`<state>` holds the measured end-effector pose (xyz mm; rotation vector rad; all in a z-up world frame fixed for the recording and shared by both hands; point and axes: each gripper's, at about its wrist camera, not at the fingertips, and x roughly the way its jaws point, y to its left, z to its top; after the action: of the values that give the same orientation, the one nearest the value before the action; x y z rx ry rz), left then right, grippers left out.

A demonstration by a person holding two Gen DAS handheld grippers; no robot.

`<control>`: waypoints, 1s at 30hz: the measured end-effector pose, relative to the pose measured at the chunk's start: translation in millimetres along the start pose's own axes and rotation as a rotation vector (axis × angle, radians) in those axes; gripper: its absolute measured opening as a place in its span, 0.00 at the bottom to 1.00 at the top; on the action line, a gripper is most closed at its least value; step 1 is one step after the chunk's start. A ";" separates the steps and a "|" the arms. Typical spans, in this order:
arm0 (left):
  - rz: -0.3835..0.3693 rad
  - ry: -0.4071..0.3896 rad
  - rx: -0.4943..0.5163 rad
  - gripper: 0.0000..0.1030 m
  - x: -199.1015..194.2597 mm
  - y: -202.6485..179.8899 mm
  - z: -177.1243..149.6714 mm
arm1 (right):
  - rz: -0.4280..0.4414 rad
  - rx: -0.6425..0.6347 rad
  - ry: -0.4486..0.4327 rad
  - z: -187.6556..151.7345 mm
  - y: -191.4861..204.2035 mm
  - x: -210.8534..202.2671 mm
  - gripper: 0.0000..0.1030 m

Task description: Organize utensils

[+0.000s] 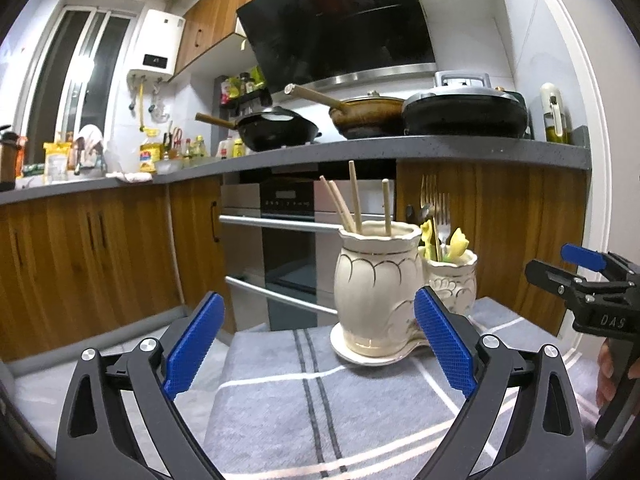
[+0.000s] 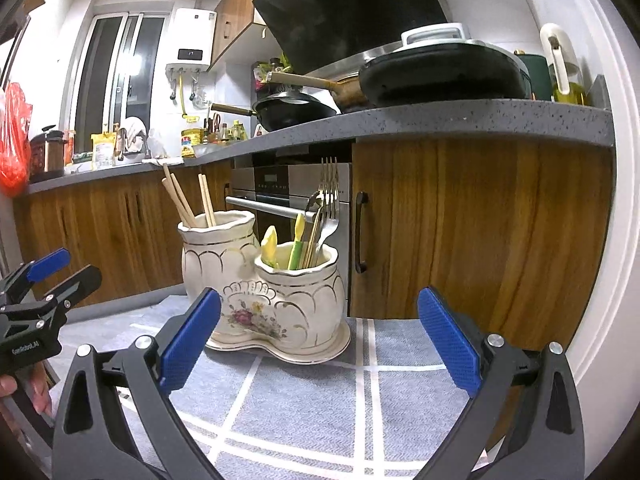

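A cream ceramic double utensil holder (image 1: 376, 296) (image 2: 280, 296) stands on a grey striped cloth (image 1: 312, 396) (image 2: 320, 408). Its taller pot holds several wooden chopsticks (image 1: 354, 200) (image 2: 180, 200). Its shorter pot (image 1: 454, 276) holds metal forks (image 1: 436, 208) (image 2: 329, 200) and yellow-green handled utensils (image 2: 270, 246). My left gripper (image 1: 320, 344) is open and empty, just in front of the holder. My right gripper (image 2: 320, 340) is open and empty, also just in front of it. Each gripper shows at the edge of the other's view: the right one (image 1: 580, 276), the left one (image 2: 48, 276).
Behind the cloth are wooden cabinets (image 2: 480, 232) and a built-in oven (image 1: 288, 240). The grey countertop (image 1: 360, 152) above carries woks, pans and bottles. A red bag (image 2: 12, 148) hangs at the far left.
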<state>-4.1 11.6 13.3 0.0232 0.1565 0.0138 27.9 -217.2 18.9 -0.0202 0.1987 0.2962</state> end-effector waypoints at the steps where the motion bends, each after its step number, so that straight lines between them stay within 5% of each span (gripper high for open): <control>1: -0.002 0.003 -0.002 0.93 -0.2 0.7 -0.3 | -0.007 -0.009 -0.003 -0.7 1.7 0.1 0.95; 30: -0.018 0.077 0.005 0.94 15.4 -2.3 -2.1 | -0.034 -0.008 0.037 -9.2 1.8 10.6 0.95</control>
<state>10.8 9.5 8.8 0.0257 0.2342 -0.0041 35.6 -212.9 7.8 -0.0366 0.2336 0.2624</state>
